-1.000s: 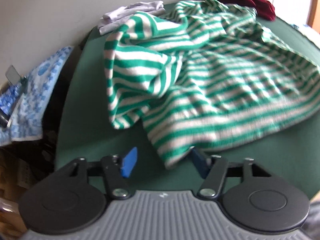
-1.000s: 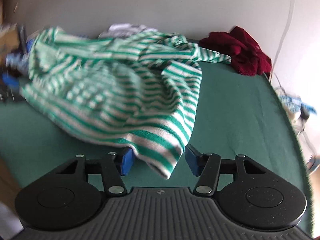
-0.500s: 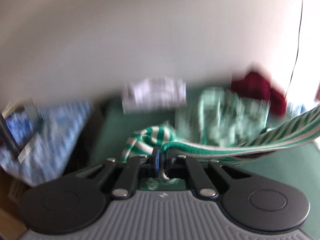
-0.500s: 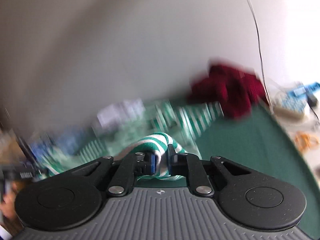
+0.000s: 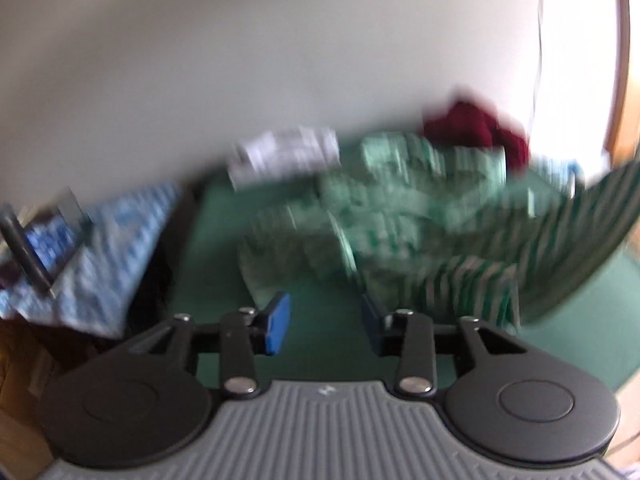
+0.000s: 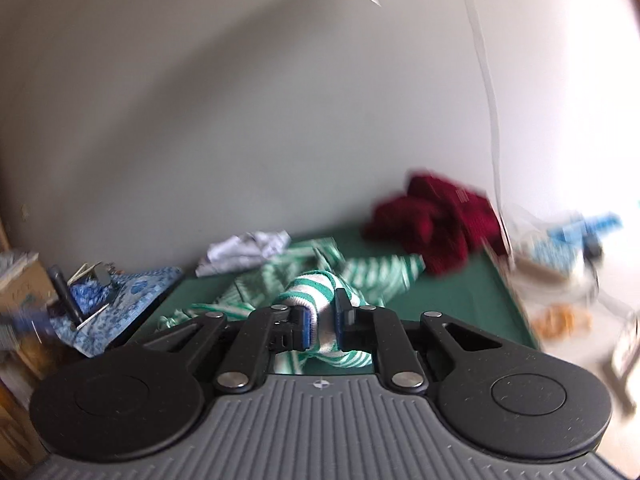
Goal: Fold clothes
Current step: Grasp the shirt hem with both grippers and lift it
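The right claw (image 6: 323, 322) clamped the striped shirt (image 6: 316, 284), while the left claw (image 5: 325, 324) was opening, empty, the shirt (image 5: 400, 216) beyond it.

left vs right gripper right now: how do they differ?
Jaws: the left gripper is opening, its blue pads apart with nothing between them; the right gripper is clamped on a fold of the green striped shirt. Load: the left carries nothing; the right lifts the fold off the green table. Both share the same black fingers and blue pads.

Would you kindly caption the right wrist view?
Right gripper shut on the striped garment, lifted over the green table.
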A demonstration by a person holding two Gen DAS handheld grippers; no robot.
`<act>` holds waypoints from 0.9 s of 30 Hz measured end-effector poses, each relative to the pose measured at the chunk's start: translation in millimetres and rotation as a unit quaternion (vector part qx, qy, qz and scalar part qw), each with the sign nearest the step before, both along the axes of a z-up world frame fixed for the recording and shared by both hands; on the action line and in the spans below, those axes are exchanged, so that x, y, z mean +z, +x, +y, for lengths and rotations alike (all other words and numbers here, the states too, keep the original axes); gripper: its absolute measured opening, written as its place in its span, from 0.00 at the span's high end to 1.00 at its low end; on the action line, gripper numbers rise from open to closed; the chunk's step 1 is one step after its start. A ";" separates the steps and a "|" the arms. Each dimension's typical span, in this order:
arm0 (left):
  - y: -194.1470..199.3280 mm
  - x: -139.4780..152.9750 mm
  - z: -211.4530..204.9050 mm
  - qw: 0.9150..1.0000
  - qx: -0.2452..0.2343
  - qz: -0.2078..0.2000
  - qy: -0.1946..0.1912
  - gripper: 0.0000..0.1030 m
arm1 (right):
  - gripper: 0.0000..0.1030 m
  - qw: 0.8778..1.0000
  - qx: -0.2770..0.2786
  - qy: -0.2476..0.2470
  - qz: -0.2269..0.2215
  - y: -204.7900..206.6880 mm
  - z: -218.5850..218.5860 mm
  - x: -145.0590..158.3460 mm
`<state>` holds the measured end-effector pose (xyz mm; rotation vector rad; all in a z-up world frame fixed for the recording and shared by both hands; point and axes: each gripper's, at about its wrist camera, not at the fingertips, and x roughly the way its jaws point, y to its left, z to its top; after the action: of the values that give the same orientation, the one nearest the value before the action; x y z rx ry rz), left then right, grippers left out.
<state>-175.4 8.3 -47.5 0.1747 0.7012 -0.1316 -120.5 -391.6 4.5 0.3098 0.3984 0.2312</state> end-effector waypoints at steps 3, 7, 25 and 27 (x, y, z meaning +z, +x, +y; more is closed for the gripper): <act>12.9 -31.6 -20.8 0.999 -0.033 0.042 -0.007 0.34 | 0.88 1.000 -0.012 0.023 0.008 -8.2 -7.8 -7.5; 41.7 -46.1 -36.7 0.988 -0.079 0.089 -0.101 0.04 | 0.88 1.000 -0.016 0.011 0.012 -12.5 -7.1 -7.2; 119.0 -17.0 -49.5 0.985 -0.031 0.074 -0.154 1.00 | 0.88 0.995 -0.084 0.050 0.035 11.7 -4.8 -16.3; 101.4 34.7 -24.4 0.985 -0.013 0.005 -0.173 1.00 | 0.88 0.996 -0.079 0.046 0.015 13.1 -3.1 -3.1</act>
<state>-74.1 -16.1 -12.8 -0.1505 0.6747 -0.2761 -107.3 -394.7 1.3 0.4338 0.3910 0.0892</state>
